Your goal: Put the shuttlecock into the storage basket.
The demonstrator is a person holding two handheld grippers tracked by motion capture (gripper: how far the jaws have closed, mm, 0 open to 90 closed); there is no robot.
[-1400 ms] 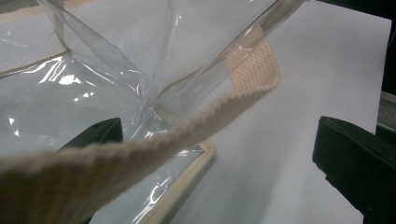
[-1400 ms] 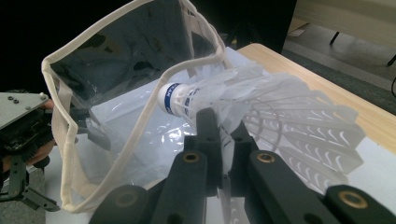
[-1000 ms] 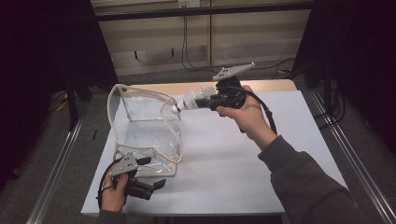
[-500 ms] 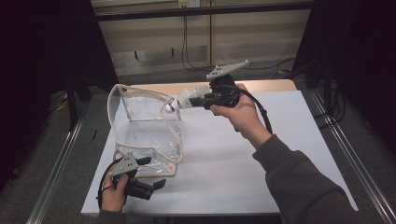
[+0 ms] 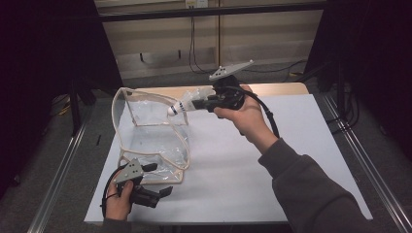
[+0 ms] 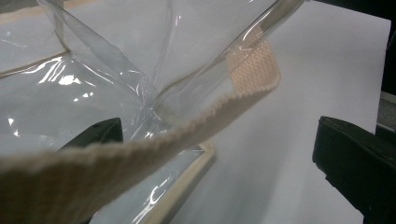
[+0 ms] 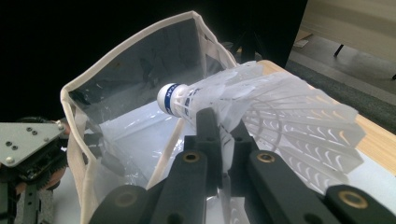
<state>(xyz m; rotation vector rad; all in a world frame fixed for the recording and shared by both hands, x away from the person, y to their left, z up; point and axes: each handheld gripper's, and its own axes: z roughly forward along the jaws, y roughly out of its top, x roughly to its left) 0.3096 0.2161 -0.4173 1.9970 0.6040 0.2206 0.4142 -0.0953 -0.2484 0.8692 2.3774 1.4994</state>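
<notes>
While the shuttlecock sits pinched by its plastic skirt in the right hand-held gripper, jaws shut tight on the thin vanes, its cork nose points at the open mouth of the clear bag, above the rim and not yet inside. Risk: the grip is on flimsy skirt, so it could twist or slip out and drop onto the white surface. The floppy rim could also catch the nose and fold shut. Left hand-held gripper rests low at the bag's near corner, jaws apart around the woven trim, not clamping, so the bag may slide or collapse if pushed.
</notes>
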